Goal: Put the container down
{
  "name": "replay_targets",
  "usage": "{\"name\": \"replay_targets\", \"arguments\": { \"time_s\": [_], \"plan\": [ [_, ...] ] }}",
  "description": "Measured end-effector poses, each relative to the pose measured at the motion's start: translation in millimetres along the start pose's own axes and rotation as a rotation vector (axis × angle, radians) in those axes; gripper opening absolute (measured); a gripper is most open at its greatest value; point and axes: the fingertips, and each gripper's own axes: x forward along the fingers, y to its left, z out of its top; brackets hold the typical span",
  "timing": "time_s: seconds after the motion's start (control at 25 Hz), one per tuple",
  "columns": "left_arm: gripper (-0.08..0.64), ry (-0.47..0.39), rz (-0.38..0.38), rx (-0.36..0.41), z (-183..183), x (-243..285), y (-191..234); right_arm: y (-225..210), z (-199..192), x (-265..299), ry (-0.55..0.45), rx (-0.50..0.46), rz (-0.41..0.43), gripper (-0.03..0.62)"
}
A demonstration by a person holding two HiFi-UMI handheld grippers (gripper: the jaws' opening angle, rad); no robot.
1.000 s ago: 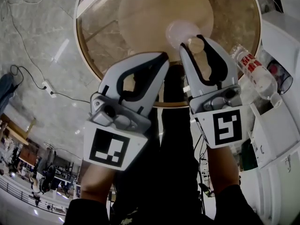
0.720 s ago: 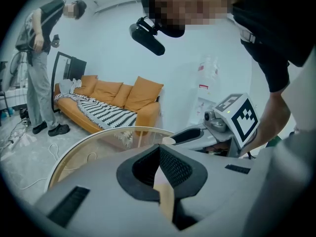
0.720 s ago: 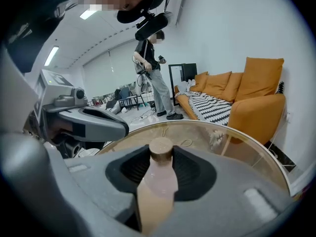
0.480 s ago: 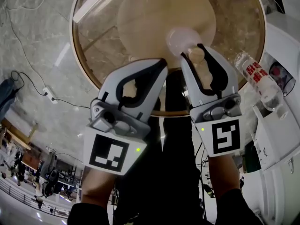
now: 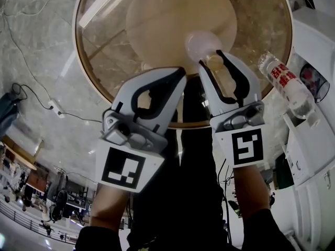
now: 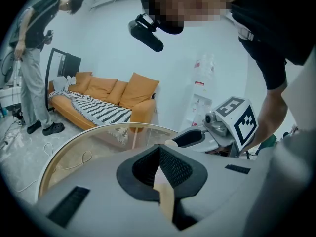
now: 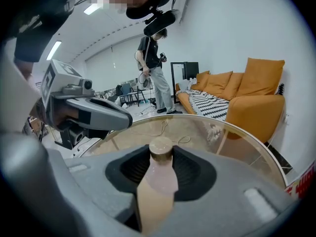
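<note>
The right tool [image 5: 212,57] [image 7: 160,149] has its jaws about half open, closed on the pale pink container with a tan cap [image 5: 208,48] [image 7: 157,181]. The pads press on it just under the cap and the body hangs below them. The container is upright, over the near part of the round glass surface with a wooden rim [image 5: 110,41] [image 7: 222,142]. No view shows whether its base touches the glass.

The left tool [image 5: 179,73] [image 6: 159,149] sits just beside the right one, its jaw tips together and nothing between them.

The step in hand looks like the set-down itself: the container is carried over the surface but not yet released. The next move calls for bringing the base flat onto the glass, keeping the container upright, and parting the jaws only once it stands on its own. A clear plastic bottle with a red label [image 5: 282,80] lies off to the right, well apart, so it should not interfere.
</note>
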Motion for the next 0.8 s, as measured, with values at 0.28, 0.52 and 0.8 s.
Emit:
{"name": "replay_targets", "arguments": {
  "time_s": [0.28,0.52,0.8],
  "plan": [
    [0.009,0.003,0.003,0.009,10,-8,-2,-1,3,3,-0.01,-0.032,-0.051,0.256],
    [0.009,-0.006,0.009,0.022,35,-21,-11,4,25,-16,-0.03,-0.049,-0.068,0.311],
    [0.009,-0.043,0.015,0.053,99,-66,-33,13,99,-67,-0.075,-0.112,-0.088,-0.003]
  ]
}}
